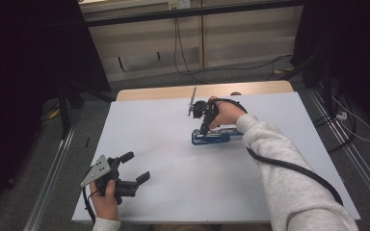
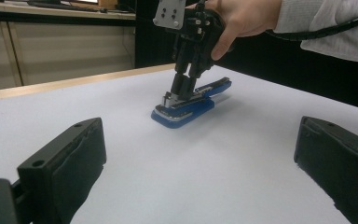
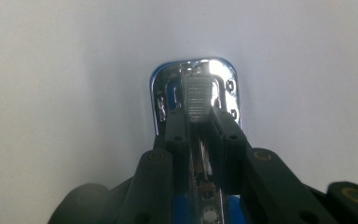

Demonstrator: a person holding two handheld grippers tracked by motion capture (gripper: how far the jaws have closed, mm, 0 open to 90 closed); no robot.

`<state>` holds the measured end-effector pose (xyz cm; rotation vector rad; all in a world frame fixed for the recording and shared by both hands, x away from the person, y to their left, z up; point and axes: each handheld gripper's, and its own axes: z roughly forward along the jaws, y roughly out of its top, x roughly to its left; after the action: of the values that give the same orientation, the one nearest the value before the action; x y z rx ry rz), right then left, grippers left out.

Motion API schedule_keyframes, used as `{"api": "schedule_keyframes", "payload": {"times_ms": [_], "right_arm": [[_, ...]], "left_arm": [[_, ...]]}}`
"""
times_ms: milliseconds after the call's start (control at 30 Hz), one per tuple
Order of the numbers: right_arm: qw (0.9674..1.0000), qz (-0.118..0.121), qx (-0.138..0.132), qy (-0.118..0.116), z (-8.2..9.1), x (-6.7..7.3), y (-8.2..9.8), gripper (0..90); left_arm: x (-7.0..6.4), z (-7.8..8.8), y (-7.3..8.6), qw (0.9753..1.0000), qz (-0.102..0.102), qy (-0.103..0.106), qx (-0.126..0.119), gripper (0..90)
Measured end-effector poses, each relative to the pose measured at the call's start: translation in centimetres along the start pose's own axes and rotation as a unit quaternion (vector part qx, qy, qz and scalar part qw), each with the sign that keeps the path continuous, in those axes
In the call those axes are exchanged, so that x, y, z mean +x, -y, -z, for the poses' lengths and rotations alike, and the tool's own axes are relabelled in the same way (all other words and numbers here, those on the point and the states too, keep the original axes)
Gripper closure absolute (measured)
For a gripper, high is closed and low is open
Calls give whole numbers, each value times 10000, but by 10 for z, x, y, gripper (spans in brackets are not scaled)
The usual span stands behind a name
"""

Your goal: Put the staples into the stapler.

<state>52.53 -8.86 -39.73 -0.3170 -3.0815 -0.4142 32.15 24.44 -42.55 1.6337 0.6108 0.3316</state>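
A white table [image 1: 173, 192] carries the whole scene, its wooden far edge lying beyond both grippers. On it, well ahead and to the right of the left gripper [image 1: 137, 167], a blue stapler [image 1: 211, 137] lies flat, directly beneath the right gripper [image 1: 203, 129].

Right gripper: held from above by the right hand [image 1: 227, 114], which comes out of a grey sleeve [image 1: 279, 163], it points steeply down onto the stapler. In the left gripper view its tips [image 2: 181, 91] meet the stapler [image 2: 189, 105] near the front end, where the blue top arm stands lifted off the base. In the right gripper view the two black fingers [image 3: 175, 128] stand close together, one on each side of the narrow ribbed metal part [image 3: 196, 100] above the chrome front plate [image 3: 230, 93], pinching it between them. A black cable [image 1: 289, 168] trails from this gripper along the sleeve.

Left gripper: held low near the table's near left corner by the left hand [image 1: 105, 202], it lies almost level and points toward the stapler. Its jaws are spread wide; the left gripper view shows bare table between the two pads [image 2: 81, 158], which touch nothing.
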Motion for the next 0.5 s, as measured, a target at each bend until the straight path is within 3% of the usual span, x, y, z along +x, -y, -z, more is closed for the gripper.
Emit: {"api": "schedule_keyframes", "payload": {"times_ms": [500], "right_arm": [[9999,-78,-65,34,2,0,1,735]], "left_arm": [[0,-1,0,10000,-9,-13,37,22]]}}
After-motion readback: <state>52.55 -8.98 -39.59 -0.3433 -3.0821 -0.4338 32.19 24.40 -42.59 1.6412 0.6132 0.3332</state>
